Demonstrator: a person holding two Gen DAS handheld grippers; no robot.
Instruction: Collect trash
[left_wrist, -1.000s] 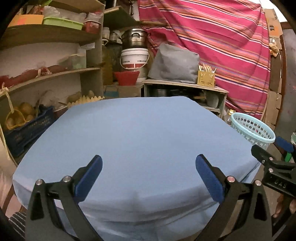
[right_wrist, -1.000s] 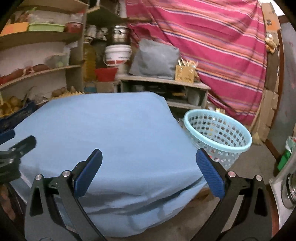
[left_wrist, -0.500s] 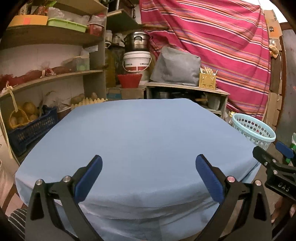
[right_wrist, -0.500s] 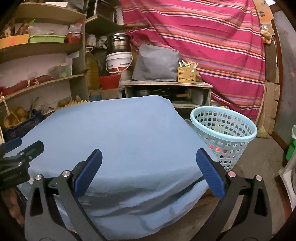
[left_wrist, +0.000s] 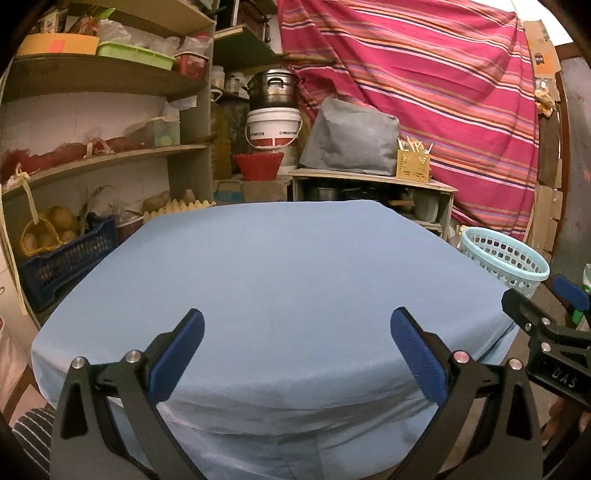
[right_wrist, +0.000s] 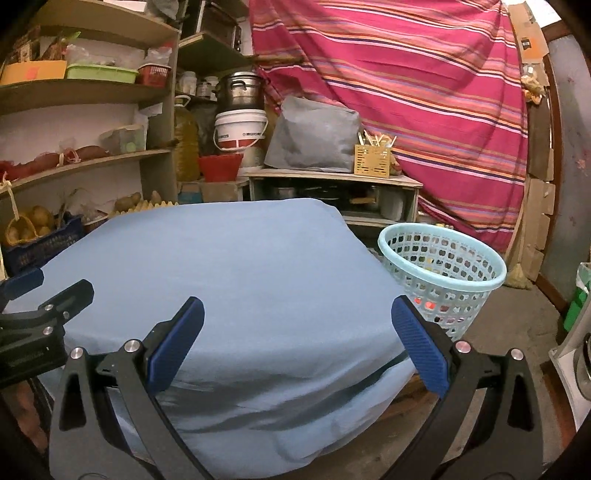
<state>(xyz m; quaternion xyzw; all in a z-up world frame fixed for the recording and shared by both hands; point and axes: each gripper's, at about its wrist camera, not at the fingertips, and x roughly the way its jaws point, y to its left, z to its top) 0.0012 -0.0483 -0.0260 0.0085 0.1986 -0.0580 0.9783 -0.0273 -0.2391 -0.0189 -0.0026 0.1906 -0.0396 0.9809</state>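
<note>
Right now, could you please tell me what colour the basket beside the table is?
Pale aqua-blue basket, seen best from the right wrist.

One table under a light blue cloth (left_wrist: 288, 280). One pale blue mesh laundry-style basket (right_wrist: 441, 271) on the floor. Two black grippers with blue pads, left gripper (left_wrist: 297, 350) and right gripper (right_wrist: 299, 349). One white bucket (left_wrist: 273, 127). One metal pot (left_wrist: 273, 88).

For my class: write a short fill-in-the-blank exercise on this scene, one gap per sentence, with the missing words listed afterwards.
1. The table is covered with a plain ____ cloth.
2. The pale laundry-style basket stands on the ____, beside the table.
3. Both the left tongs and the right tongs are ____, holding nothing.
4. The striped curtain behind the shelves is mostly ____.

Missing words: blue; floor; open; red
</note>
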